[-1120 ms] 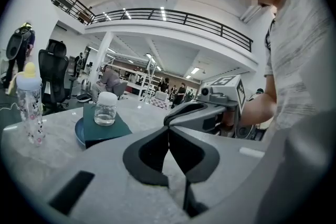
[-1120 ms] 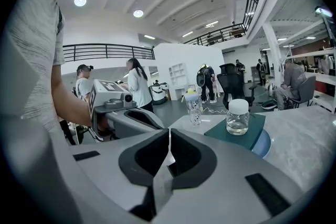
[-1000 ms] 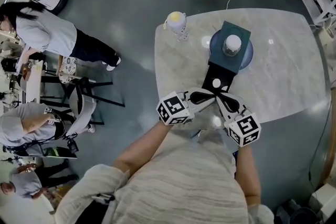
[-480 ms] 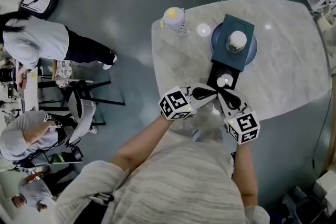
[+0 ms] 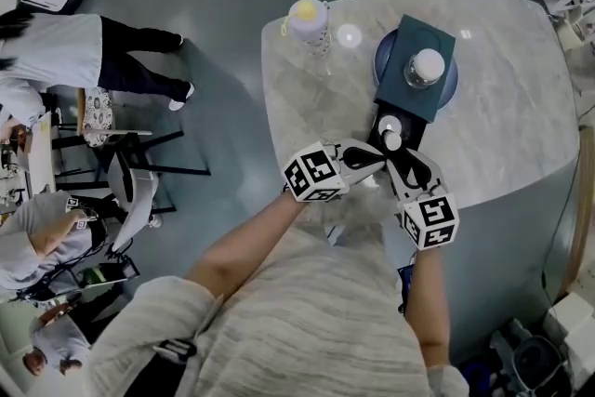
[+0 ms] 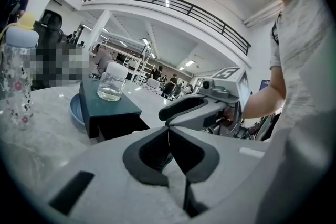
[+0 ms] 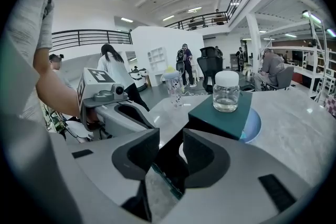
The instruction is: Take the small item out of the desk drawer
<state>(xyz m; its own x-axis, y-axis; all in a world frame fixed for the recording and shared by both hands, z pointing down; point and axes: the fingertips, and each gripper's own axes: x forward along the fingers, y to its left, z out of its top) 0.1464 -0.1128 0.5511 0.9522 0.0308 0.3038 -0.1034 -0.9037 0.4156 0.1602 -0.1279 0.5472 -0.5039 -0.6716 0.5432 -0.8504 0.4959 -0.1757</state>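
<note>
Hovering at the open drawer (image 5: 377, 140) where the small white item (image 5: 389, 125) lies unpinched, the jaws of the right gripper (image 7: 170, 139), just opening, stand half spread, those of the left gripper (image 6: 169, 131) pressed together; an off-centre closure may nudge the item deeper.

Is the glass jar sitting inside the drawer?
No, the glass jar stands on top of the dark green box.
</note>
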